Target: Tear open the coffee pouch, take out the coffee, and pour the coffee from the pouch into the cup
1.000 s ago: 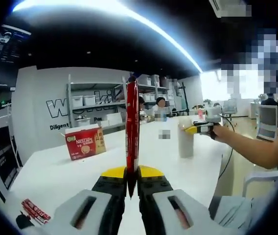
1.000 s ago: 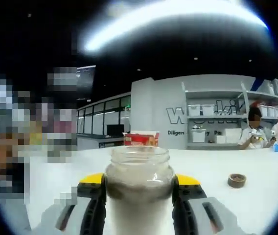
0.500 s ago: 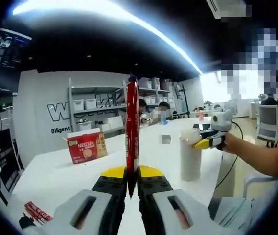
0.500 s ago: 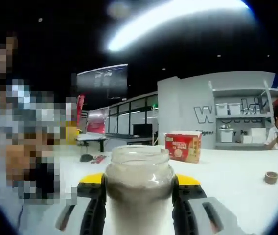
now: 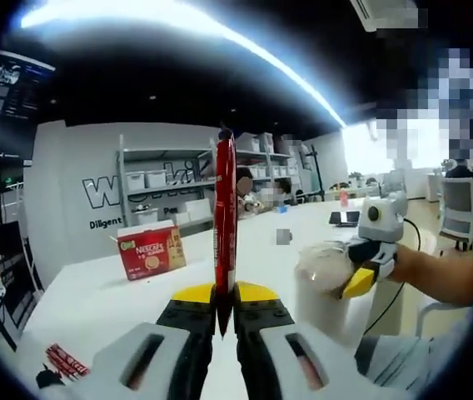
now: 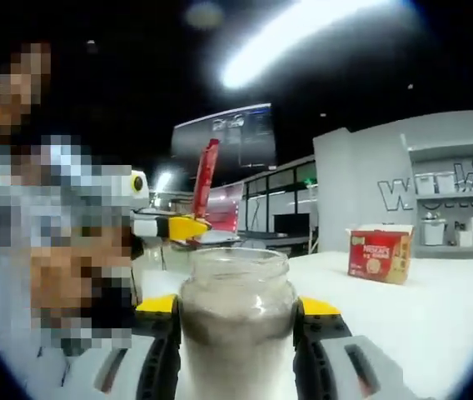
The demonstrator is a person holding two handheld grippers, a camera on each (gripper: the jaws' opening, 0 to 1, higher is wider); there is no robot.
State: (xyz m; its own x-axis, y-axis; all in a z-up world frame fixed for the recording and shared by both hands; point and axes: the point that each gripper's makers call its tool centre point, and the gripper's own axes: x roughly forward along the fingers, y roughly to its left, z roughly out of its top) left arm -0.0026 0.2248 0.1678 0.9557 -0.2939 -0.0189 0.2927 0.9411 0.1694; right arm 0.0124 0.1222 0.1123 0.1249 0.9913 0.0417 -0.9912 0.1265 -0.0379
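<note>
Gripping the coffee pouch between its two jaws, my left hand-held gripper holds the slim red stick upright, lower end clamped at the yellow jaw pads and upper end standing free above them. In the right gripper view the same pouch rises from the left hand-held gripper, which enters from the left, above and just beyond the mouth of the cup. My right hand-held gripper is clenched on the cup, a clear glass jar with a threaded open rim, one jaw pressed against each side of its body. In the left gripper view the right hand-held gripper comes in from the right with my forearm behind it, holding the cup close by, over the near right part of the white desk; whether the cup rests on the desk or is lifted off it cannot be told. A red Nescafe box stands farther back toward the left side of the desk, and the same box shows at the right in the right gripper view. More red pouches lie flat at the near left corner of the desk.
</note>
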